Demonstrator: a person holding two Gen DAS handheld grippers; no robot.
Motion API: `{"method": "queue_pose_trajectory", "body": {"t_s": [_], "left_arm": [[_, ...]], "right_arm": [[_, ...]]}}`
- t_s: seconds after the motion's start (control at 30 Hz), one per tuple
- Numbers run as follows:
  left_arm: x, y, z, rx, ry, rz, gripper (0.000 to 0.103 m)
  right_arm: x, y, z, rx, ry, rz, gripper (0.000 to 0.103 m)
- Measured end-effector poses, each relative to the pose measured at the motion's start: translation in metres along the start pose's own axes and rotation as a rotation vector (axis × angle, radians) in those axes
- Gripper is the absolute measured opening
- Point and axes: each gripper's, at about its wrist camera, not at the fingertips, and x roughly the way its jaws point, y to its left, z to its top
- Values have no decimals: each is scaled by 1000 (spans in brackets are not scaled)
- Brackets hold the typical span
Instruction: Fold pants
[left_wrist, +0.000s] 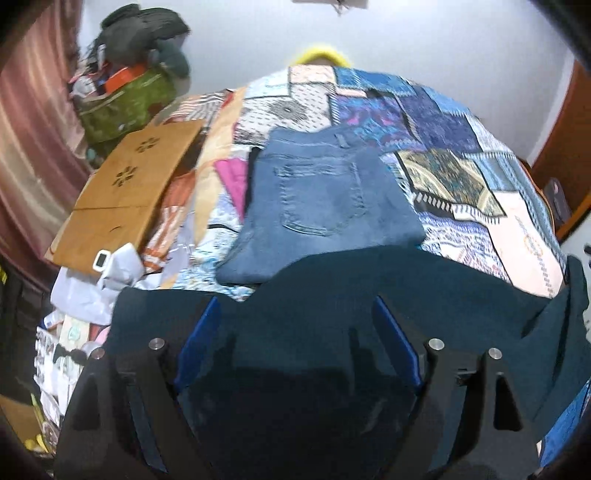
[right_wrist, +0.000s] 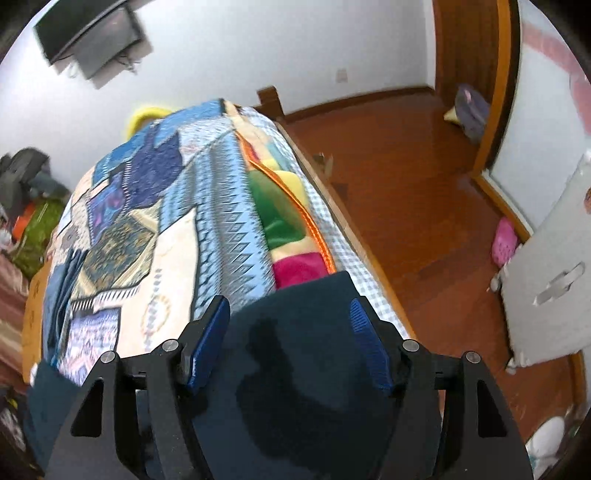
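Observation:
Dark teal pants (left_wrist: 369, 288) lie spread across the near edge of the bed, under both grippers. My left gripper (left_wrist: 295, 310) is open, its blue pads (left_wrist: 395, 339) wide apart over the cloth. In the right wrist view the same dark pants (right_wrist: 295, 314) reach the bed's right edge, and my right gripper (right_wrist: 291, 314) is open above them. Neither gripper holds cloth. Folded blue jeans (left_wrist: 325, 199) lie further back on the patchwork bedspread (left_wrist: 461, 177).
A wooden lap board (left_wrist: 129, 184) lies at the bed's left. Bags and clutter (left_wrist: 125, 88) pile at the far left. To the right of the bed are wooden floor (right_wrist: 406, 177), a white cabinet door (right_wrist: 546, 273) and a wall-mounted screen (right_wrist: 92, 37).

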Motion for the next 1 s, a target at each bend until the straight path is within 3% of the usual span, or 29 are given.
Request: {"method": "queue_pose_trajectory", "body": {"t_s": [0.17,0.27,0.5,0.6,0.8,1.0], "left_arm": [[19,-16,-2,32,36,5,84],[27,-20,-4,36,59,3,84],[32,-28,-10,60,76,22,84],[26,-31,-12,62,76,5,84],[1,-40,-20,78,55,-31,84],[-19,-58,-35,100,59,-87,84]], "right_arm": [[38,-3,2,39,112,21,64],[51,0,-6,25,134,28,64],[44,3,-15,-42,93,12,34],[29,2,-16,-54,74,14,15],[-17,-5,-16,-48,1,52,12],[-97,-4,-20,-87,-177,80,12]]}}
